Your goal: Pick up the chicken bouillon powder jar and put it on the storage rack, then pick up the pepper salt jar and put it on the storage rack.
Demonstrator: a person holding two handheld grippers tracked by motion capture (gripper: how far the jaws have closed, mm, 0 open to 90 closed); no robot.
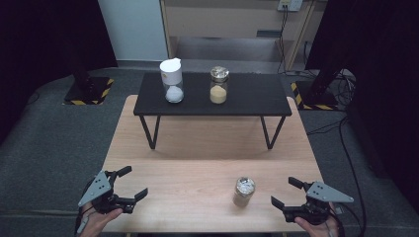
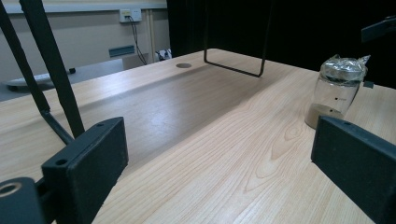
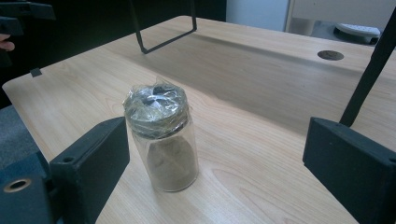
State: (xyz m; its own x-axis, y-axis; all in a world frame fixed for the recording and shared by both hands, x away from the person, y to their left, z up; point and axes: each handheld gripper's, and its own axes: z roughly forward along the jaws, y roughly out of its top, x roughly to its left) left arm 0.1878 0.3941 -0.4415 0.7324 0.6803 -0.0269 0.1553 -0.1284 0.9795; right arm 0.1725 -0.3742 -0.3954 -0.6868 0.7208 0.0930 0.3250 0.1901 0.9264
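Note:
A small glass jar (image 1: 243, 191) with brown powder and a crinkled plastic-wrapped lid stands on the wooden table (image 1: 197, 173) near its front edge. My right gripper (image 1: 285, 191) is open just to the right of it, apart from it. In the right gripper view the jar (image 3: 161, 140) stands close ahead of the wide jaws, nearer the left one, untouched by my right gripper (image 3: 219, 163). My left gripper (image 1: 133, 181) is open at the front left, holding nothing. Across the table from my left gripper (image 2: 219, 158) stands the jar (image 2: 338, 91).
A low black shelf table (image 1: 247, 101) on thin metal legs stands at the back of the wooden table. On it are a jar of white powder (image 1: 173, 81) with a white top and a jar of yellow powder (image 1: 219, 86). Dark curtains flank the scene.

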